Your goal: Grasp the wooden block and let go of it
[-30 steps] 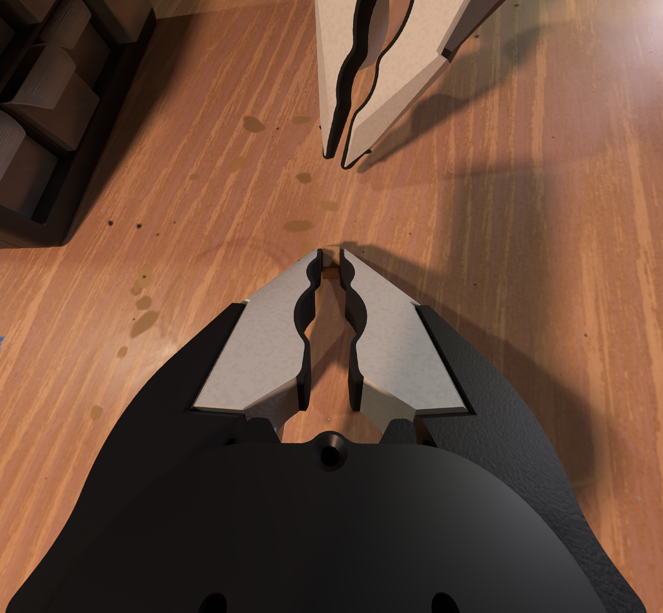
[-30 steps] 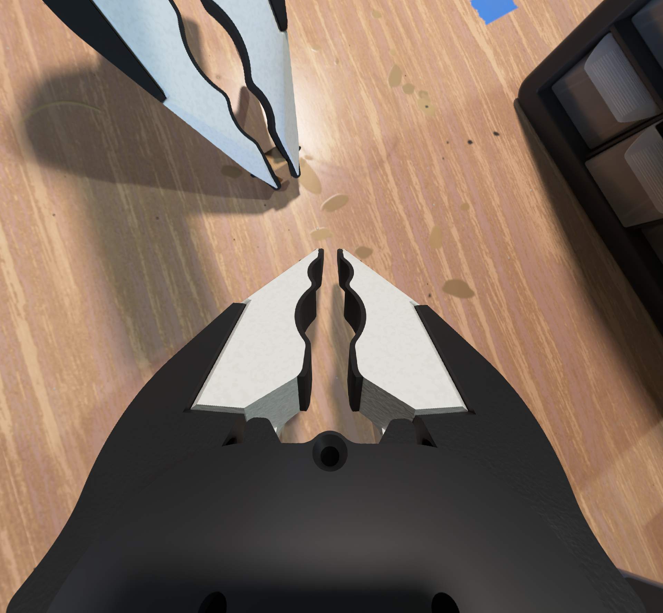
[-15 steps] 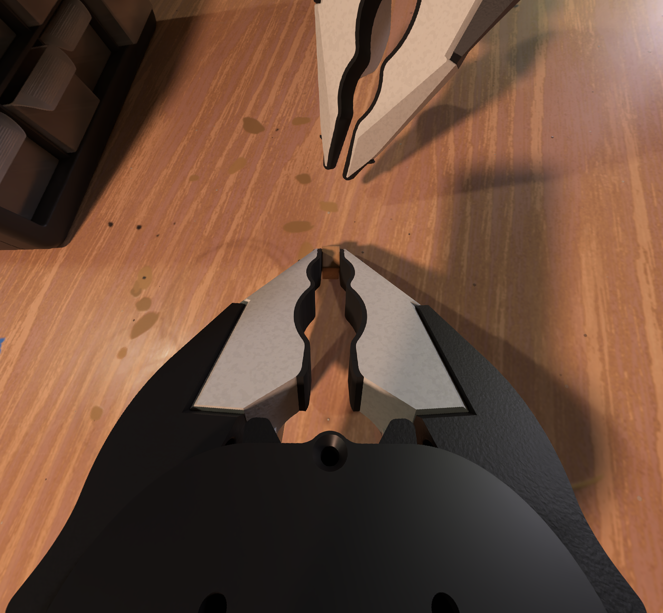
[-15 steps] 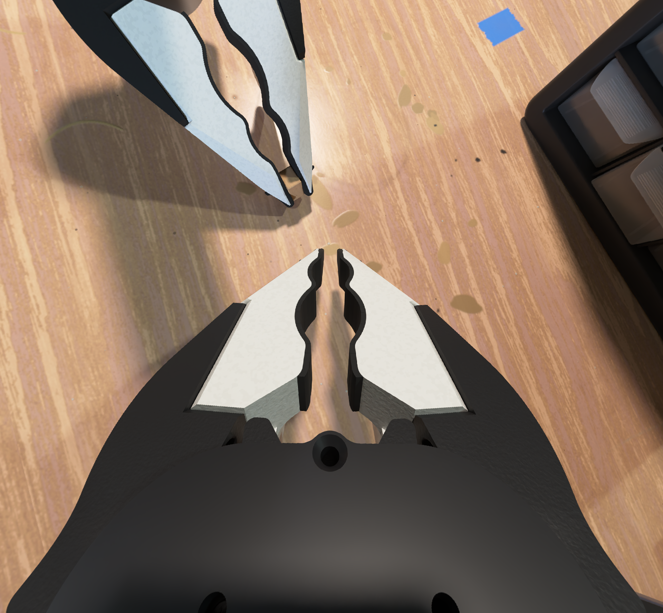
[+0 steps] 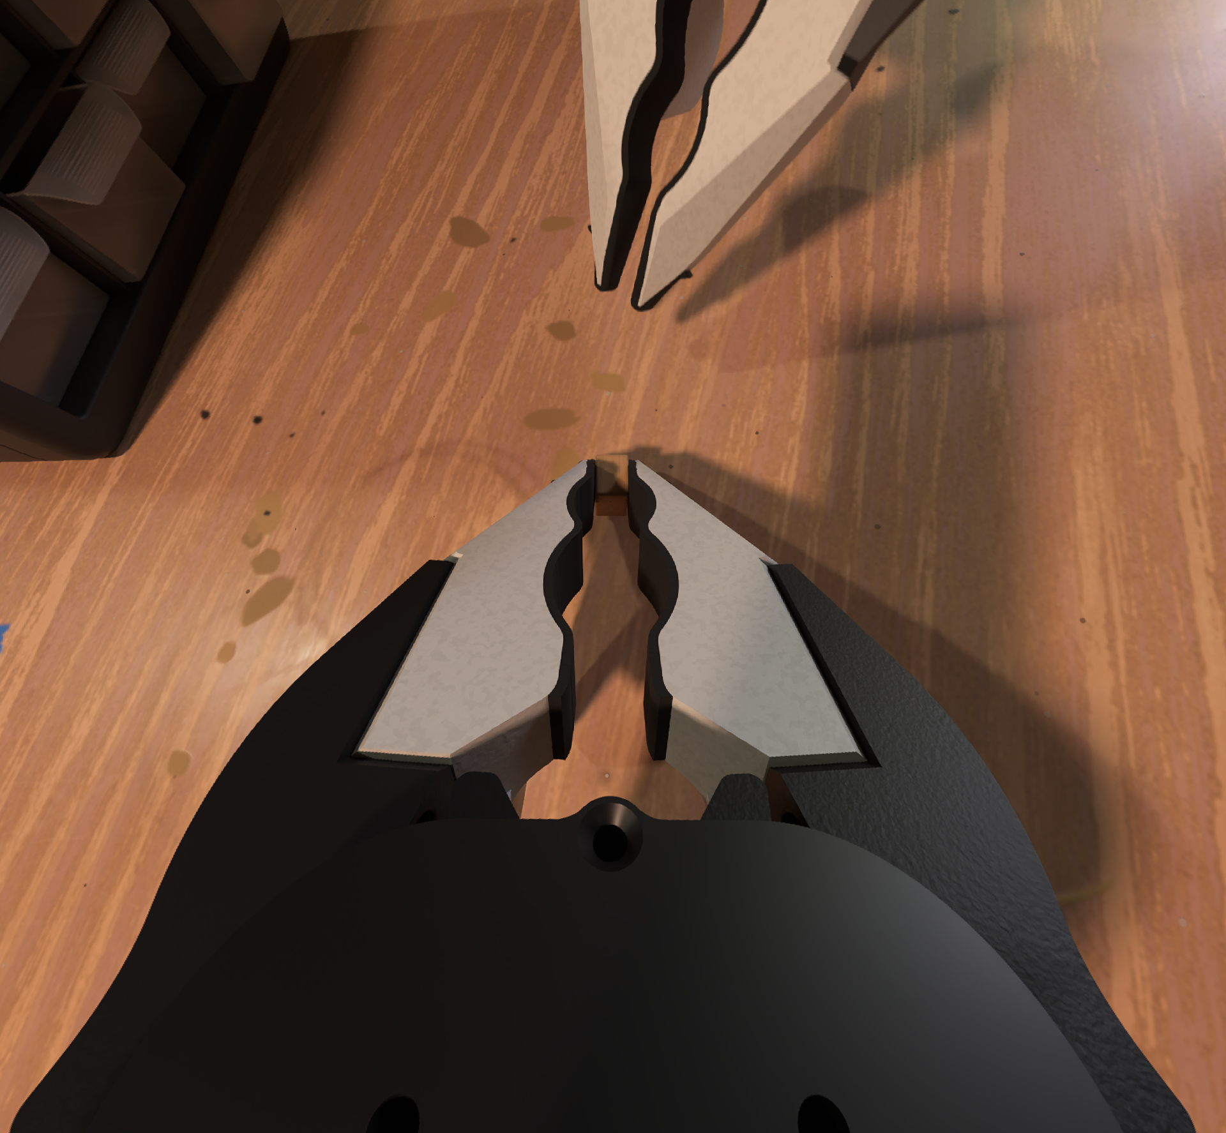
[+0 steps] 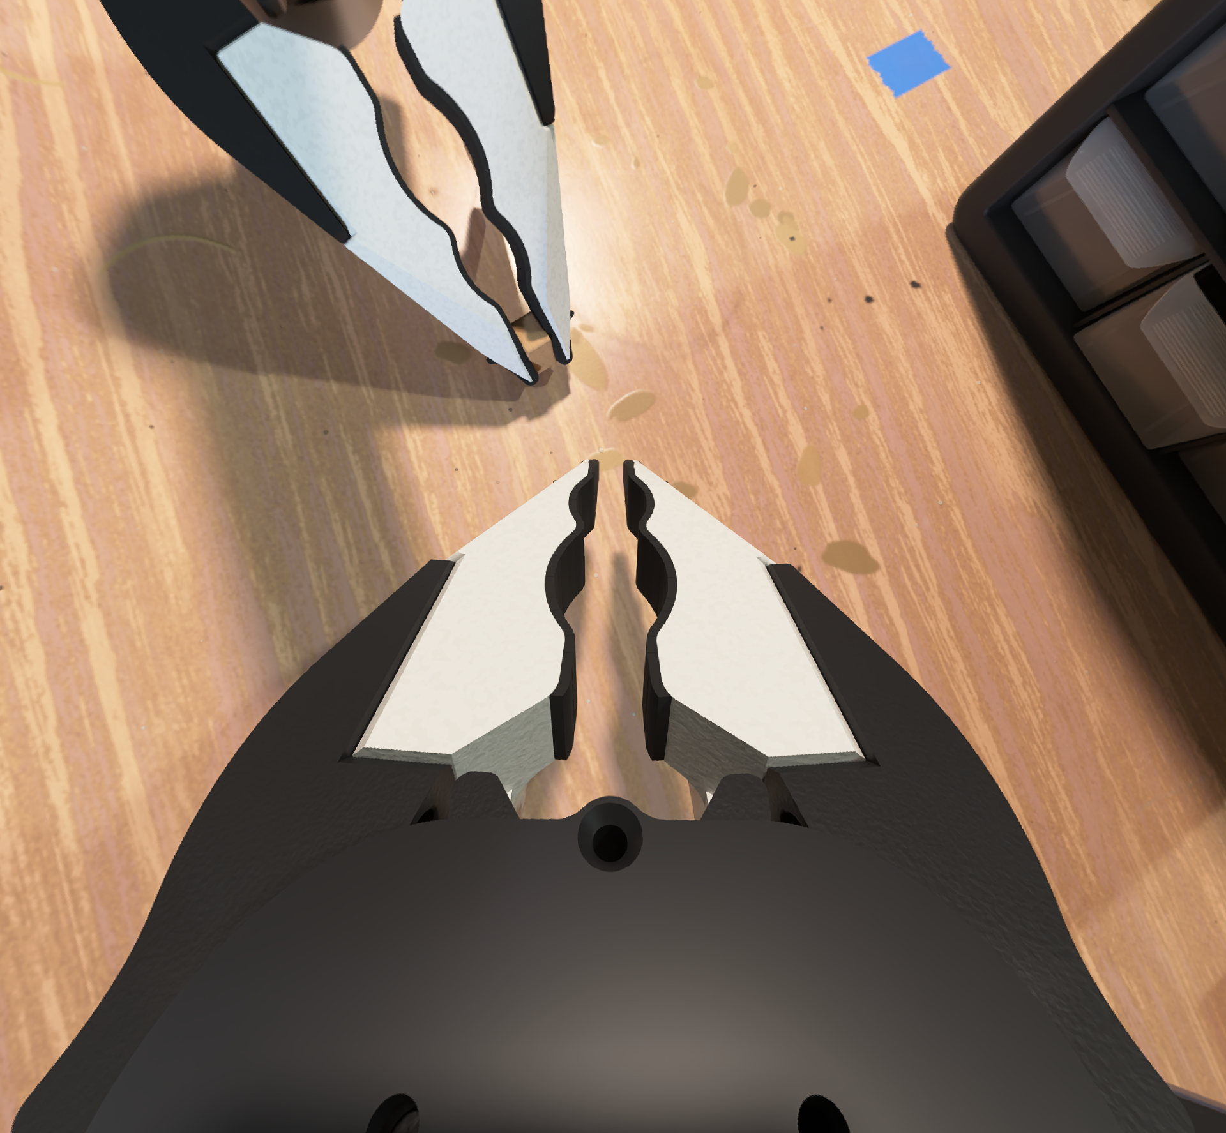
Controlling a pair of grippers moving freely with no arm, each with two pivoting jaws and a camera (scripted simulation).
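Fingers of left gripper [image 5: 612, 471] clamp one wooden block [image 5: 611, 491]; right gripper [image 6: 610, 471] fingers together, empty.

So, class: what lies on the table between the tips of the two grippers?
Only bare wooden table with a few brownish stains; the right wrist view shows it between the right gripper and the left gripper.

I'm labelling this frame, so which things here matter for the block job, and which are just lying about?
Job: wooden block, pinched between the left gripper tips; right gripper, holding nothing.
Lying about: dark organiser tray, blue tape scrap, stains on the table.
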